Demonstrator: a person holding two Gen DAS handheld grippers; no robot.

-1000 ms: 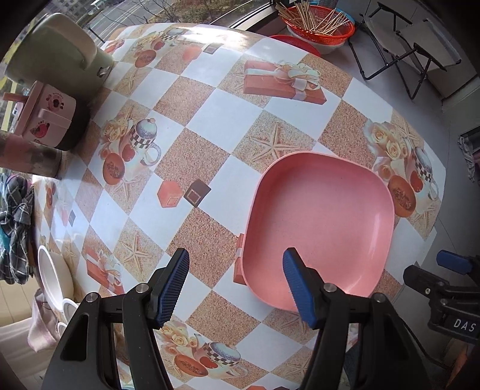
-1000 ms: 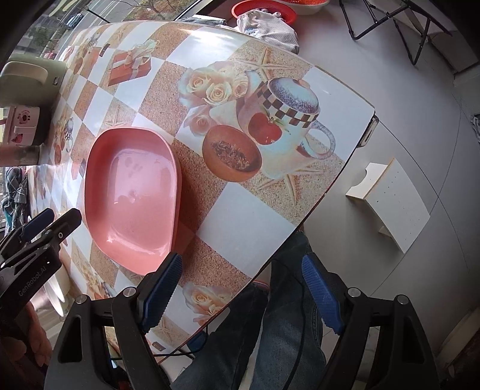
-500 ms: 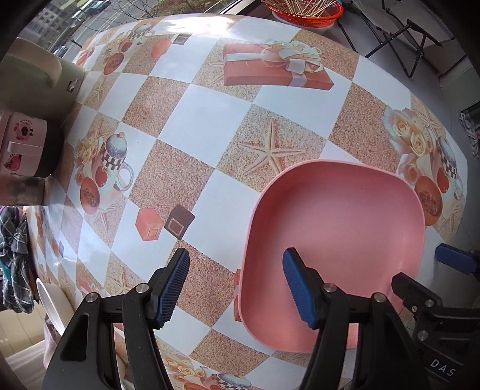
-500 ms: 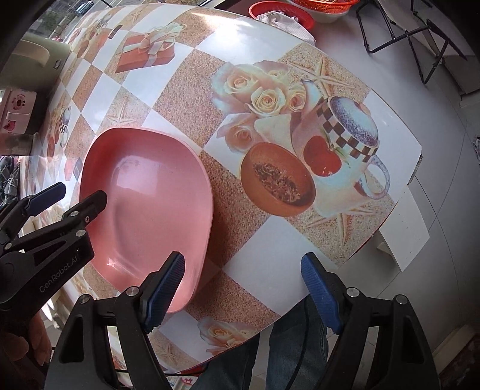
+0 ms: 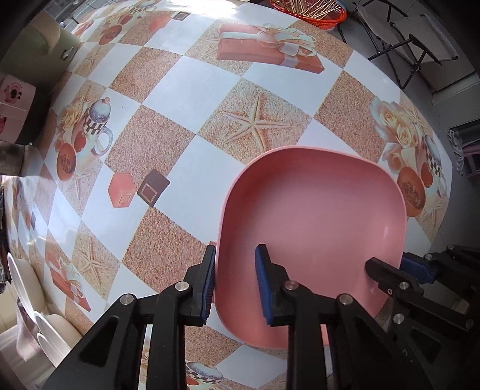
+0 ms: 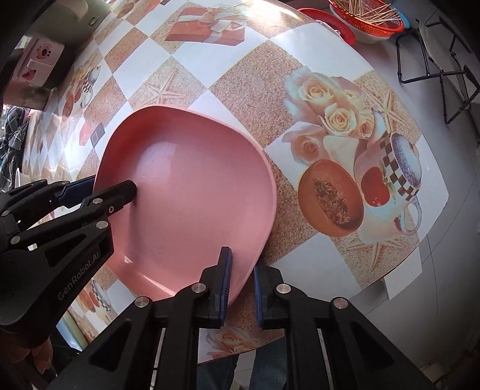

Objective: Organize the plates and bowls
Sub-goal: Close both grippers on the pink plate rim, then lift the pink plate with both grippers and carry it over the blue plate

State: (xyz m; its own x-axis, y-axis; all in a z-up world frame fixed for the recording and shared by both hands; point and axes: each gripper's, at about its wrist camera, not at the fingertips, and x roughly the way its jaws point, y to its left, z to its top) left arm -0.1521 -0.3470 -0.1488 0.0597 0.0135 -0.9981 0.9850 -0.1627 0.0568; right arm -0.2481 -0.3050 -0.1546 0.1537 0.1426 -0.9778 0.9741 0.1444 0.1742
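Since the earlier frames, both grippers have been brought in and narrowed onto the pink plate [image 5: 312, 216]. The left gripper [image 5: 235, 282] is pinched across the near left rim, one finger inside and one outside. The right gripper [image 6: 240, 283] is clamped likewise on the near right rim, apparently so the wide plate is lifted level. The plate lies on the patterned table [image 5: 168, 144] near its edge. White bowls [image 5: 27, 288] wait beyond. Nothing blocks the lift.

A patterned tablecloth [image 5: 192, 156], an orange basket [image 6: 369, 21] beyond.
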